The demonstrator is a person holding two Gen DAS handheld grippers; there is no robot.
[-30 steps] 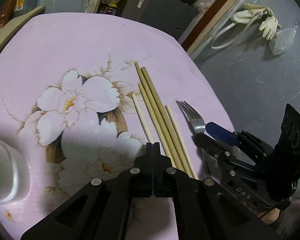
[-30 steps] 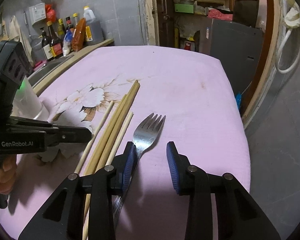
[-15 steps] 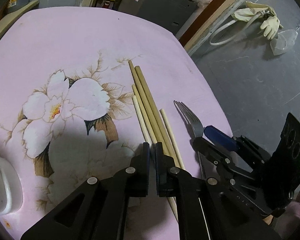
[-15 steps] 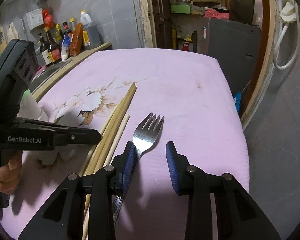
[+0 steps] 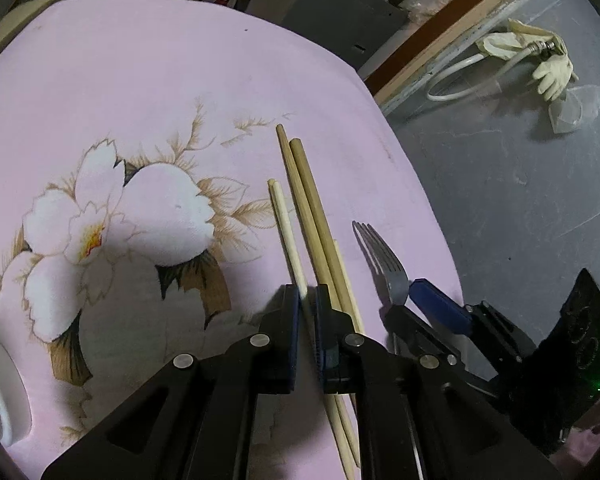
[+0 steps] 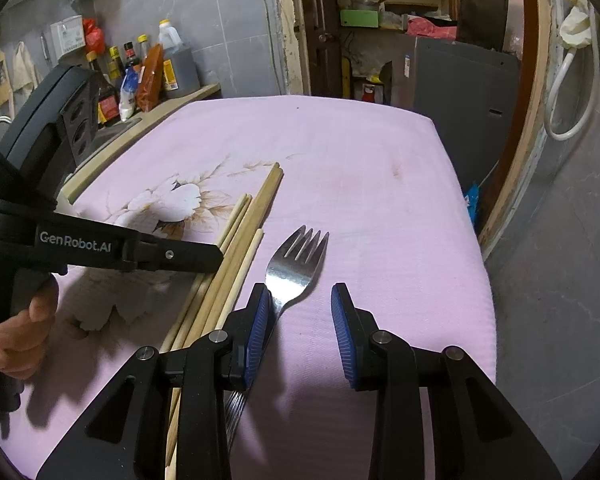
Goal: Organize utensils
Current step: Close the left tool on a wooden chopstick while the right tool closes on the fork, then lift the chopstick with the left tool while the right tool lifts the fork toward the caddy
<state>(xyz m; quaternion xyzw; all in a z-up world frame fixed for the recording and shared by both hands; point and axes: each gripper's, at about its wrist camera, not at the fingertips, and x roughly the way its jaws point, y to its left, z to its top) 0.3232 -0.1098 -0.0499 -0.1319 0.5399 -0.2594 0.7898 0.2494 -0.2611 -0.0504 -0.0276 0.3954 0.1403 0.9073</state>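
Chopsticks [image 5: 300, 200] lie in a loose bundle on the desk [image 5: 180, 80], and the palest one [image 5: 286, 224] runs straight into my left hand-held gripper [image 5: 307, 300]. Its jaws are opening, a narrow gap showing between them with that pale stick inside it; I cannot tell whether the pads press on it. The two darker, thicker sticks and one more thin one pass just to the right of that gripper's right finger. In the right wrist view, the left hand-held gripper [image 6: 216, 258] reaches in from the side with its tip at the bundle [image 6: 240, 248].

My right hand-held gripper [image 6: 296, 300] stands open, jaws apart. A metal fork [image 6: 296, 264] lies flat on the desk with its neck against the inner face of the left blue pad [image 6: 256, 332]; the right pad is clear of it. The fork sits just beside the chopsticks, tines pointing away from me. A pink cloth with a white flower print [image 5: 112, 224] covers the desk.
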